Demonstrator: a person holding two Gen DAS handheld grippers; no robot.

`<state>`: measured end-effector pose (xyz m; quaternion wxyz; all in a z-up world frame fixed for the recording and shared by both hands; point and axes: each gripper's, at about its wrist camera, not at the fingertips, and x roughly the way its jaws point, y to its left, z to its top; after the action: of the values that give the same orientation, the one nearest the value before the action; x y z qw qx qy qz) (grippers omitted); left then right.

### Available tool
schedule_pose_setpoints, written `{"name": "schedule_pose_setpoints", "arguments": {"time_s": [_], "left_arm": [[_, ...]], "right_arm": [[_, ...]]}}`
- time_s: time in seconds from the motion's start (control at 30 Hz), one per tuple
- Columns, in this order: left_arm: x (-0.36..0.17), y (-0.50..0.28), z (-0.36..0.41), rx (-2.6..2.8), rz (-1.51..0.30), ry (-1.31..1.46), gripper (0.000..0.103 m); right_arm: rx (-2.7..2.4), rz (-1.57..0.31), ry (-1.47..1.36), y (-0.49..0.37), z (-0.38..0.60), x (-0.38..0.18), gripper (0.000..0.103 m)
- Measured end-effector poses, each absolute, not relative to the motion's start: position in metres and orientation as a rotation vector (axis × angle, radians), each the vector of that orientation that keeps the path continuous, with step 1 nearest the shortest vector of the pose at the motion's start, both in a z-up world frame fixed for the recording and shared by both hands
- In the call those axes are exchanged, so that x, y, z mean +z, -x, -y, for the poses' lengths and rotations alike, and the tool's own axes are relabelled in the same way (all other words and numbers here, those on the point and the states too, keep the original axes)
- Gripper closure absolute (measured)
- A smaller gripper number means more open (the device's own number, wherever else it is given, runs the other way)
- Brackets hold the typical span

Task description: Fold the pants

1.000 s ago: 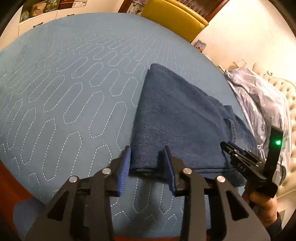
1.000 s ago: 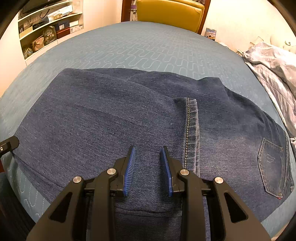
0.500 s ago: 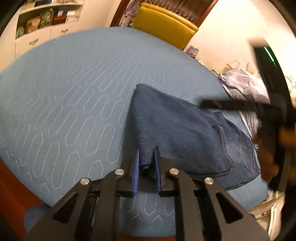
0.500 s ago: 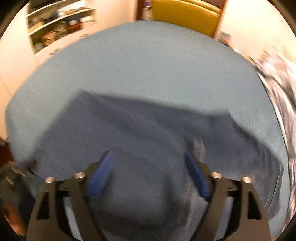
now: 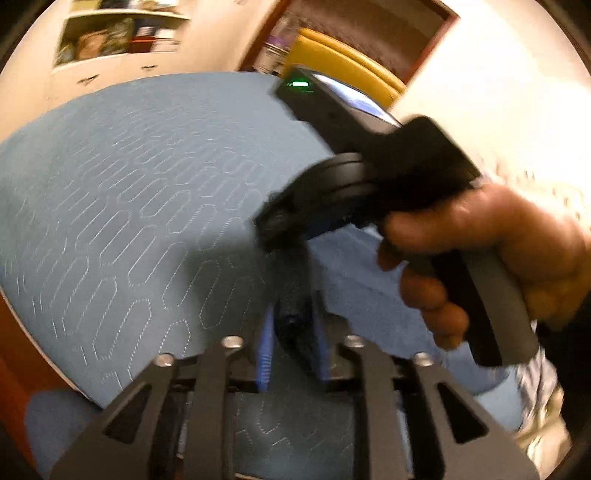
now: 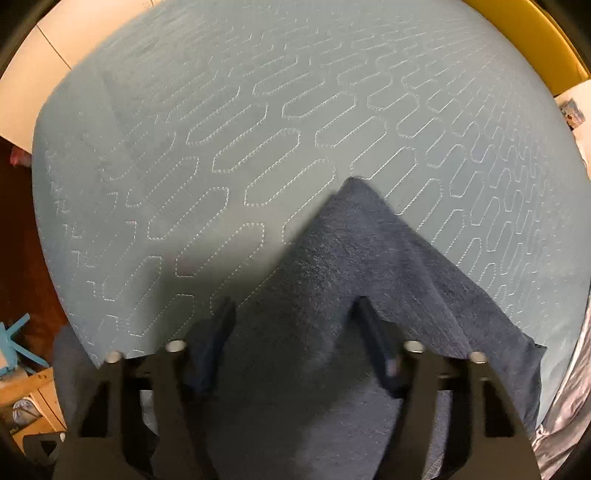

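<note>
**Both grippers at the corner of the folded jeans**

On the light blue quilted bedspread point(image 6: 229, 122) stitched with long white hexagon outlines lie the folded dark blue denim pants point(image 6: 369, 266), one pointed corner reaching up toward the middle of the cover in the right wrist view. The right gripper point(image 6: 295, 310) looks almost straight down on that corner. Its black fingers point(image 6: 373, 332) stand apart, one over each sloping edge of the denim, and the jaws have just been closing from a wider spread; the cloth lies beneath and between them, and no pad visibly presses on it.

In the left wrist view the left gripper point(image 5: 291, 332) points down at the near edge of the bed. Its blue ribbed pads point(image 5: 264, 354) have just been opening, and a dark bunched fold of the pants point(image 5: 291, 317) sits between them; motion blur hides whether the pads still pinch it. The person's right hand point(image 5: 480, 258) crosses this view close by, wrapped around the grey handle of the other black tool, whose green light glows near the top.

Beyond the bed are a mustard-yellow padded chair point(image 5: 343, 62) and white wall shelves point(image 5: 122, 33).
</note>
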<state>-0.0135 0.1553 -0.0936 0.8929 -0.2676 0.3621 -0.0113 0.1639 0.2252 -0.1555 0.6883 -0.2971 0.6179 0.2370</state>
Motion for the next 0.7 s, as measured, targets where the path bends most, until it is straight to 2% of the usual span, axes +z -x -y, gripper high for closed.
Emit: {"name": "schedule_pose_setpoints", "arguments": {"time_s": [0.03, 0.07, 0.23, 0.27, 0.3, 0.37, 0.5, 0.7], "left_arm": [[-0.096, 0.018, -0.155, 0.000, -0.740, 0.591, 0.040], [-0.097, 0.020, -0.154, 0.001, -0.733, 0.610, 0.033], [-0.107, 0.012, -0.127, -0.032, -0.731, 0.640, 0.034], [-0.111, 0.007, -0.121, -0.025, -0.748, 0.650, 0.038], [-0.114, 0.003, -0.115, -0.025, -0.763, 0.657, 0.061], [-0.111, -0.005, -0.094, 0.028, -0.793, 0.550, 0.091], [-0.074, -0.006, -0.050, 0.060, -0.699, 0.350, 0.092], [-0.013, -0.007, 0.106, -0.036, -0.529, -0.038, 0.092]], "right_arm": [[0.530, -1.371, 0.670, -0.164, -0.225, -0.153, 0.065], [0.530, -1.367, 0.655, -0.165, -0.222, -0.149, 0.076], [0.542, -1.366, 0.533, -0.173, -0.200, -0.127, 0.081], [0.546, -1.365, 0.515, -0.174, -0.196, -0.124, 0.081], [0.553, -1.362, 0.500, -0.175, -0.193, -0.120, 0.082], [0.568, -1.356, 0.453, -0.176, -0.185, -0.110, 0.083], [0.603, -1.315, 0.305, -0.182, -0.144, -0.071, 0.090], [0.631, -1.189, 0.031, -0.192, 0.003, 0.015, 0.093]]}}
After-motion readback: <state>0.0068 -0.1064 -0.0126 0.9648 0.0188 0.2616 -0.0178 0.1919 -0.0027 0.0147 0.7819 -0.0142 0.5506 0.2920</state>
